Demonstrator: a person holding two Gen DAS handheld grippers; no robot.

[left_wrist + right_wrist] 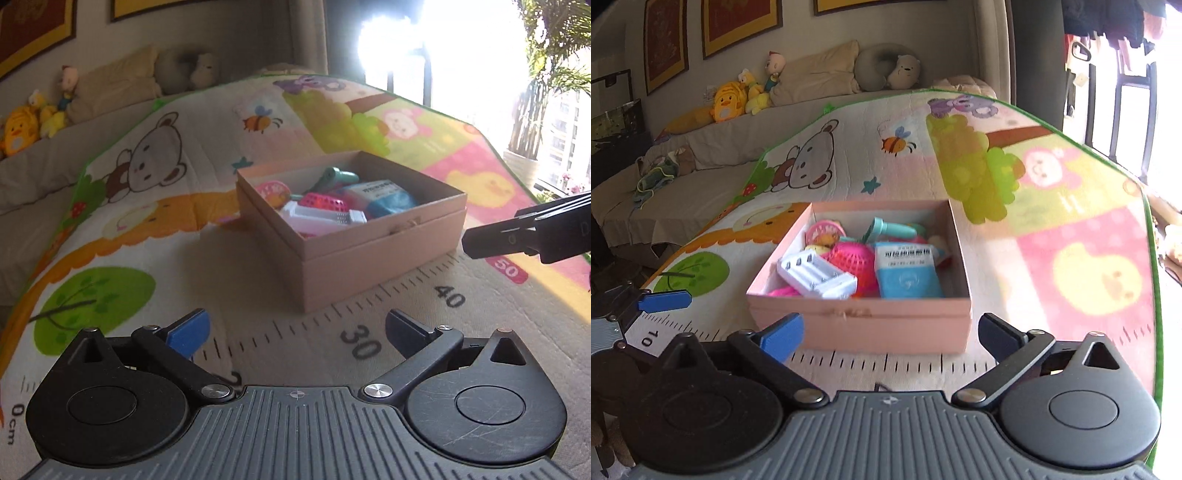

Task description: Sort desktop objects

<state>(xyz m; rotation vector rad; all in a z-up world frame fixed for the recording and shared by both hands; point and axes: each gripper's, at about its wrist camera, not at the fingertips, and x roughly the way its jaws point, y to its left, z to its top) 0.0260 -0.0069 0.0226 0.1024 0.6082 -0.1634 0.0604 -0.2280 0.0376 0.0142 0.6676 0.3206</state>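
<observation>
Pink box (871,325) sits on play mat (1071,236), open, items piled inside: sorting looks near done. Your left gripper (295,328) and right gripper (890,328): jaws wide, nothing held, both short of box. Right view alone shows blue packet (908,273) label and charger (818,277) slots; left view shows box's stacked base.

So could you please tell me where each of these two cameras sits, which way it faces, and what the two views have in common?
Left wrist: on the left hand-held gripper, looking forward and down at the pink box on the play mat; its own open fingers show, plus the other gripper's finger at the right edge.
Right wrist: on the right hand-held gripper, facing the same box squarely; its open fingers show, and the left gripper's blue pad at the left edge.
Shared: box, mat, sofa toys.
</observation>
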